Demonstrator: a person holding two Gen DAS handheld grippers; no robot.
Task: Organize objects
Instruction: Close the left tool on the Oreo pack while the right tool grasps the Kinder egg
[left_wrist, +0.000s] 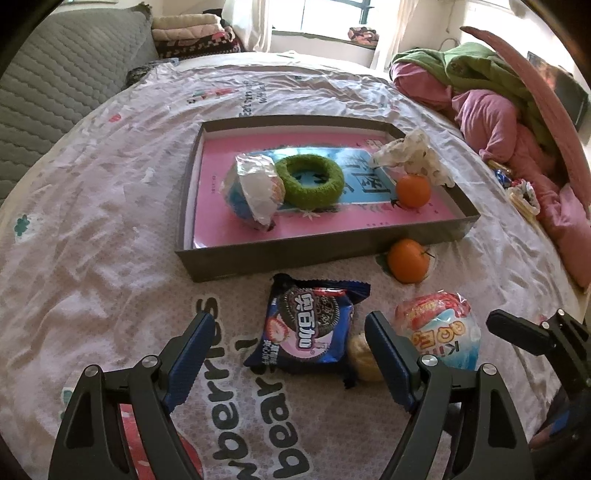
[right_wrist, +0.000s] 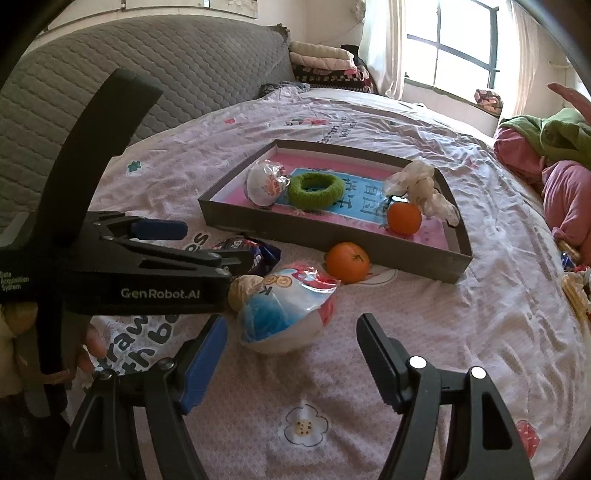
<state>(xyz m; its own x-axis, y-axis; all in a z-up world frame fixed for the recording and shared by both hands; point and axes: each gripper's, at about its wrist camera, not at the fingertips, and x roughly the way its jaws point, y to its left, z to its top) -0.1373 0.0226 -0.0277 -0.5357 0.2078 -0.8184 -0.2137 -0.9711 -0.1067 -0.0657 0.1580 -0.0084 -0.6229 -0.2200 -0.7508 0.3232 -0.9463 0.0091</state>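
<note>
My left gripper is spread wide around the cookie packet; my right gripper, equally wide, faces the egg toy, holding nothing.

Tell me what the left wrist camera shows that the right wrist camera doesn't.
Only the left wrist view shows the whole front of the Oreo packet, lying between the left gripper's open fingers.

Only the right wrist view shows the left gripper's side with its GenRobot.AI label, and the flower print on the bedsheet.

Both show the tray holding a green ring and an orange, plus a second orange outside it.
</note>
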